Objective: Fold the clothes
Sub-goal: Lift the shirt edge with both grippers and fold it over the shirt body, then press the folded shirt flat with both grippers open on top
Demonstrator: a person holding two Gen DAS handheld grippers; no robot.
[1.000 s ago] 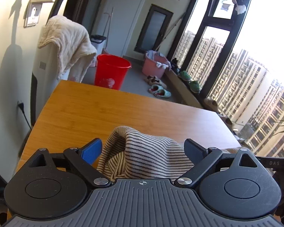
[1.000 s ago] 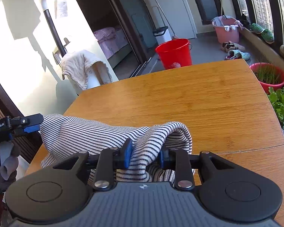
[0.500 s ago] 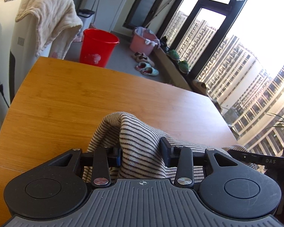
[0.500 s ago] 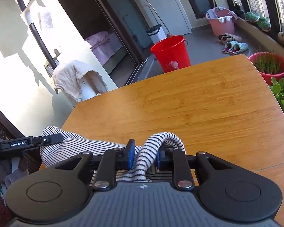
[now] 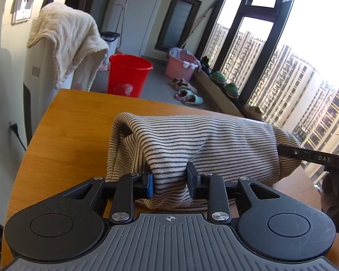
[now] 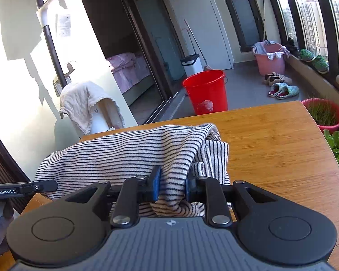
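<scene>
Nearest to each camera, both tools are clenched on cloth. The left gripper (image 5: 169, 181) pinches a bunched fold of the cream knit garment with thin dark stripes (image 5: 203, 140) between its blue-padded fingers; the right gripper (image 6: 171, 186) pinches another gather of the same garment (image 6: 124, 155) toward its opposite end. The garment is held up off the honey-coloured wooden table (image 5: 74, 135), stretched between the two tools, with loose cloth drooping below each grip and a doubled edge hanging beside the right one.

Judgement: the step in hand is a two-point lift or carry of the garment. Whether it is being raised for spreading or carried over to complete a fold cannot be settled from these views. Any next move calls for both grips to hold evenly, keeping the span taut so the hanging layers do not twist.

Beyond the table stand a red plastic bucket (image 6: 205, 94) and a pink plastic tub (image 6: 270, 56); a beige towel (image 5: 67, 43) drapes over a white appliance.
</scene>
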